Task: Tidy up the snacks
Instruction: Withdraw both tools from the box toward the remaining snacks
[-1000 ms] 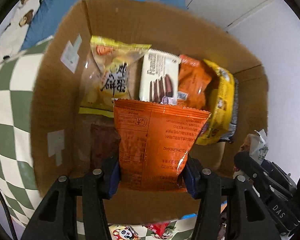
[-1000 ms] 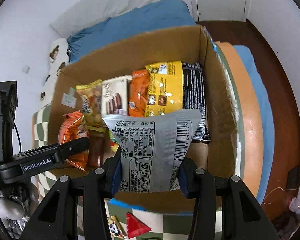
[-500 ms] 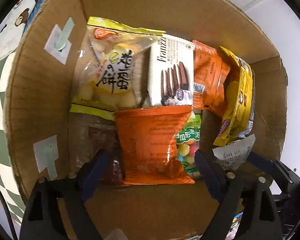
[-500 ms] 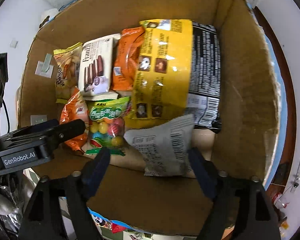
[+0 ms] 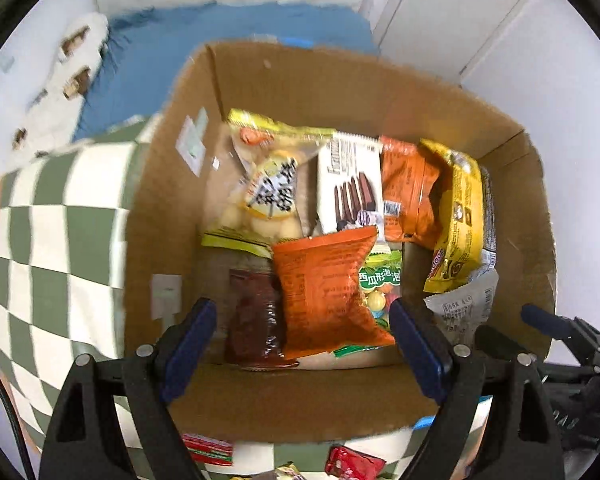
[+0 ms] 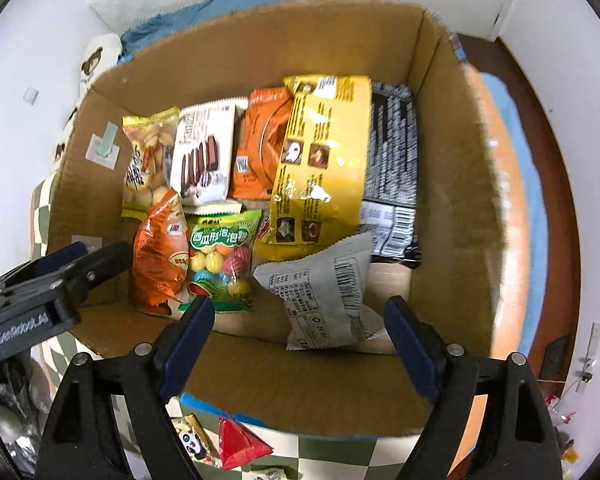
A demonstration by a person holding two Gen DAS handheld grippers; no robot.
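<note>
An open cardboard box (image 5: 300, 408) holds several snack packets. An orange snack bag (image 5: 324, 296) lies loose inside, leaning on a green gum-ball bag (image 5: 380, 280) and a dark red packet (image 5: 256, 316). My left gripper (image 5: 302, 312) hangs open above the orange bag, its pads clear of it. In the right wrist view a grey packet (image 6: 324, 292) rests on the box (image 6: 300, 384) floor against a big yellow bag (image 6: 324, 160). My right gripper (image 6: 300, 308) stands open above the grey packet and does not touch it. The left gripper's black body (image 6: 60, 276) shows at that view's left.
The box sits on a green-and-white checked cloth (image 5: 60, 240). Loose snacks lie in front of it, among them a red packet (image 5: 352, 462) and a red triangular packet (image 6: 240, 444). Blue bedding (image 5: 220, 40) lies behind the box and a white wall to the right.
Both grippers opened: the left let go of the orange bag, the right of the grey packet, and both packets now lie in the box. The left gripper has since pulled up and back.
</note>
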